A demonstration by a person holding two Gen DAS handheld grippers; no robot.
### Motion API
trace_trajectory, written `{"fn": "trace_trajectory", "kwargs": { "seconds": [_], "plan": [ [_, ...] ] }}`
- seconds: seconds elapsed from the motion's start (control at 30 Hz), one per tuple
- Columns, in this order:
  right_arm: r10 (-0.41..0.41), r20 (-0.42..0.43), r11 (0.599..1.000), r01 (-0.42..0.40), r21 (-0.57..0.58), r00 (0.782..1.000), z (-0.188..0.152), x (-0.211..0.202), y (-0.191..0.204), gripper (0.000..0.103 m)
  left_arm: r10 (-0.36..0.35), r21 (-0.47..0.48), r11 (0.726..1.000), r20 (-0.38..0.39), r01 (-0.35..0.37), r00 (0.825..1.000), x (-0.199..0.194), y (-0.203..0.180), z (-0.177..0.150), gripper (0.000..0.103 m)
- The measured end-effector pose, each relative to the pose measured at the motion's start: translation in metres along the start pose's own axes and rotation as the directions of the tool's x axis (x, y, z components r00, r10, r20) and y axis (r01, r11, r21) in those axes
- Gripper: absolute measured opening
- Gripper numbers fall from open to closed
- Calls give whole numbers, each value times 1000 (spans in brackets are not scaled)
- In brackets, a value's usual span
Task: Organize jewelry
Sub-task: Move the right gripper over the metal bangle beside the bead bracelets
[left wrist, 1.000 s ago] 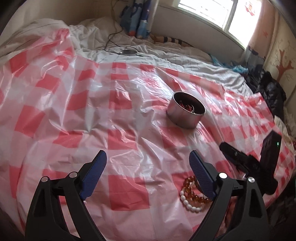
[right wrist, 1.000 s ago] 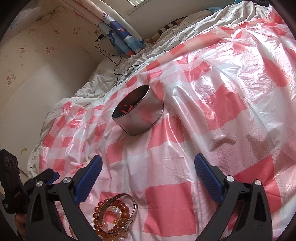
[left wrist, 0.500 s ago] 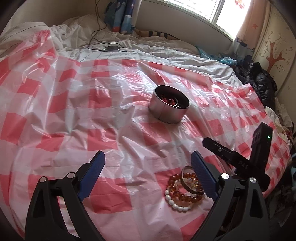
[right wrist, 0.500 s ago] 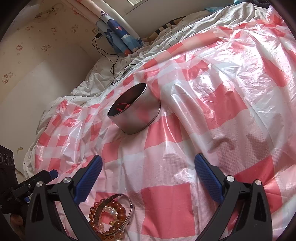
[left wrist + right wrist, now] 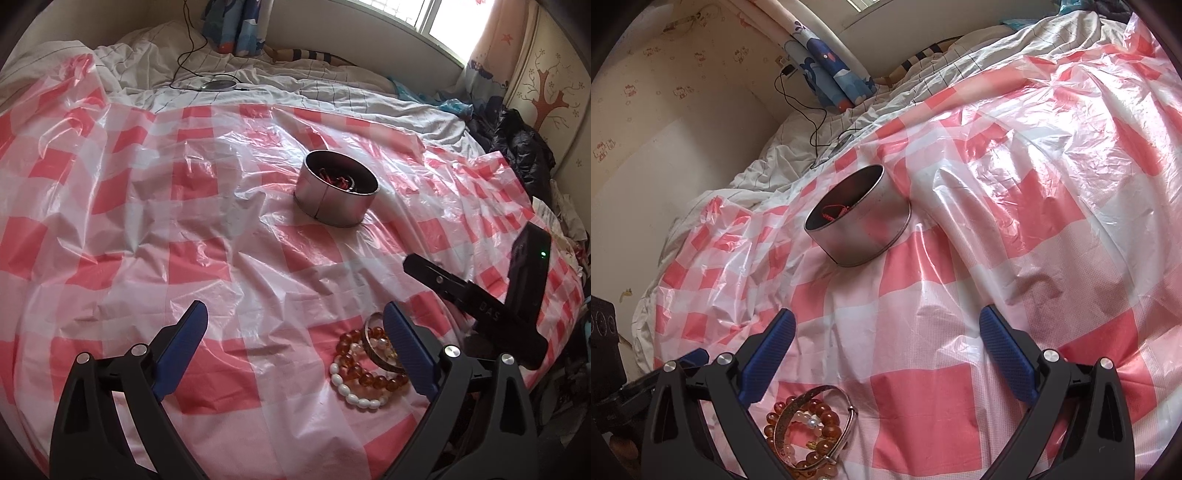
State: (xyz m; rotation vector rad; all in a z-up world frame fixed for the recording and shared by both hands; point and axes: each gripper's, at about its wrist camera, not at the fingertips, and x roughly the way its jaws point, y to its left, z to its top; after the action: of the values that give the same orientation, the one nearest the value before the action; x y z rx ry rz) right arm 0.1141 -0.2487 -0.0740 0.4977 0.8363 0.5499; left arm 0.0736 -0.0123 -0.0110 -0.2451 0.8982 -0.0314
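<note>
Item: my left gripper (image 5: 293, 334) and right gripper (image 5: 886, 339), jaws spread, empty; bead bracelets (image 5: 364, 373) beside bangle (image 5: 812, 424); metal tin (image 5: 336, 192) well apart on checked sheet (image 5: 184, 221).

Both wrist views low over bed, sharing tin (image 5: 337, 192) (image 5: 857, 221), bracelets (image 5: 369, 365) (image 5: 809, 428)

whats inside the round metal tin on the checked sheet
Inside the round metal tin lies a tangle of red cord or string jewelry, and something metallic glints by the far wall. The near wall hides part of the bottom, so anything lying there cannot be seen.
</note>
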Motion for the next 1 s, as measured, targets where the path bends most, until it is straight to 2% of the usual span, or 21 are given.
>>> {"fn": "trace_trajectory", "kwargs": {
  "seconds": [0.03, 0.13, 0.2, 0.27, 0.43, 0.6, 0.73, 0.83, 1.0],
  "plan": [
    [-18, 1, 1000, 18, -7, 1000, 0, -1, 2, 96, -9, -22, 1000, -2, 9, 1000, 3, 4, 2, 92],
    [-119, 25, 991, 120, -55, 993, -4, -11, 17, 96, -103, -119, 988, -34, 99, 994, 18, 17, 10, 92],
    [-138, 64, 981, 145, -131, 988, -10, -25, 34, 96, -123, -143, 983, -46, 115, 991, 26, 18, 12, 92],
    [-113, 80, 967, 128, -221, 990, -22, -42, 51, 96, -122, -139, 984, -47, 115, 991, 29, 15, 11, 92],
    [-118, 54, 936, 129, -328, 992, -44, -58, 60, 96, -98, -96, 991, -66, 91, 993, 33, 4, 9, 92],
    [-122, -20, 918, 105, -382, 992, -55, -46, 64, 96, -48, -112, 993, -111, 36, 993, 45, 7, 8, 92],
    [-103, -66, 906, 67, -418, 992, -56, -37, 71, 96, -41, -131, 991, -113, 26, 993, 47, 11, 8, 92],
    [-122, -93, 899, 70, -432, 988, -51, -27, 71, 96, -38, -127, 992, -116, 23, 992, 49, 11, 8, 92],
    [-208, -139, 855, 111, -506, 968, -52, -5, 75, 96, -42, -106, 994, -125, 29, 991, 52, 4, 8, 92]
  ]
}}
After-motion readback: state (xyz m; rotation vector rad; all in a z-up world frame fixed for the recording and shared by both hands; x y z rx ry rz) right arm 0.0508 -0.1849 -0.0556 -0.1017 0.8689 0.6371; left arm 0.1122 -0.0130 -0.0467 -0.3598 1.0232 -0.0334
